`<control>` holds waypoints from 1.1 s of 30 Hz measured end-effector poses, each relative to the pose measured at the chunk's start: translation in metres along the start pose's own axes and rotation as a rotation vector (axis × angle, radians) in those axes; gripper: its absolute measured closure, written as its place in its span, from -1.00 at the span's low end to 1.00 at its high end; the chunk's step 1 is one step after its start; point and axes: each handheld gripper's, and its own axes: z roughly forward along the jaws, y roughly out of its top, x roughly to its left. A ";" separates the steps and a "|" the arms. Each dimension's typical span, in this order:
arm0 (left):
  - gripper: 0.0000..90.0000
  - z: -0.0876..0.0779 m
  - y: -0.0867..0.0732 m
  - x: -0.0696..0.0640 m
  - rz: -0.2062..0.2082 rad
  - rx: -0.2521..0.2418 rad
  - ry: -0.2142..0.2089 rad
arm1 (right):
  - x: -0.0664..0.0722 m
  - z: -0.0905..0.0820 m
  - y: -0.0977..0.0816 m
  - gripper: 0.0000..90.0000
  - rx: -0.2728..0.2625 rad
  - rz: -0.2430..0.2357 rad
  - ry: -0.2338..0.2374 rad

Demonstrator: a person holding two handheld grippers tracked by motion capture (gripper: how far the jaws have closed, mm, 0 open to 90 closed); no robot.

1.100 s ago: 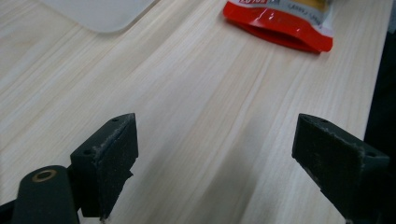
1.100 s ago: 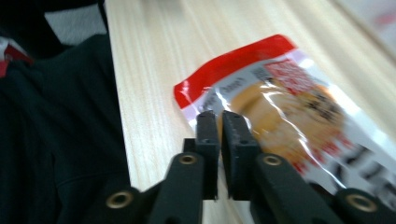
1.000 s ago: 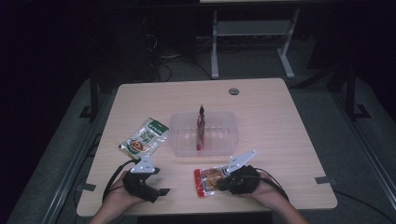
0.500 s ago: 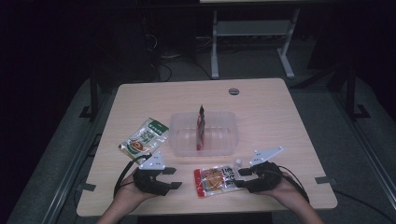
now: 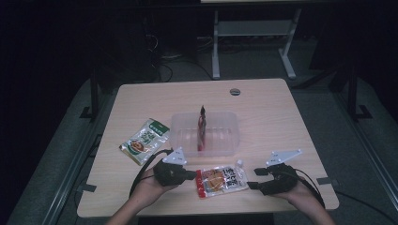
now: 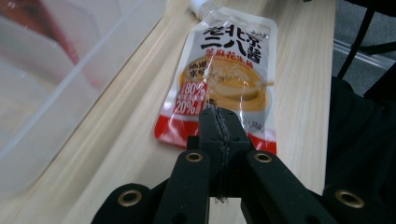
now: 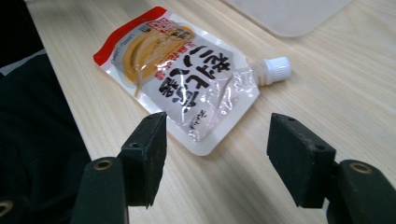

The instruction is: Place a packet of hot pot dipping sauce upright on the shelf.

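Dark floor and metal frames surround the pale wooden table (image 5: 281,117), where a clear plastic tub (image 5: 183,136) holds 1 red sachet (image 5: 202,126) standing upright. Just in front of the tub lies a flat spouted sauce pouch with a red bottom band and white cap (image 5: 220,179), placed crosswise between both hands. The left gripper (image 5: 190,174) has just been closing, and its jaws now meet pinched on the pouch's red edge (image 6: 212,122), probably to lift it toward the tub. The right gripper (image 5: 253,184) has just been opening; its jaws stand wide, clear of the spout end, apparently handing the pouch over. A green snack packet (image 5: 144,140) waits left of the tub.
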 end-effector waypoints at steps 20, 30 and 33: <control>0.99 0.033 -0.005 0.001 0.022 0.068 -0.022 | -0.005 0.012 0.000 -0.17 0.051 0.014 0.014; 1.00 0.041 -0.007 0.002 0.028 0.097 -0.023 | -0.008 0.016 0.000 -0.17 0.056 0.030 0.024; 1.00 0.042 -0.007 0.002 0.030 0.098 -0.021 | -0.009 0.018 0.000 -0.18 0.056 0.037 0.028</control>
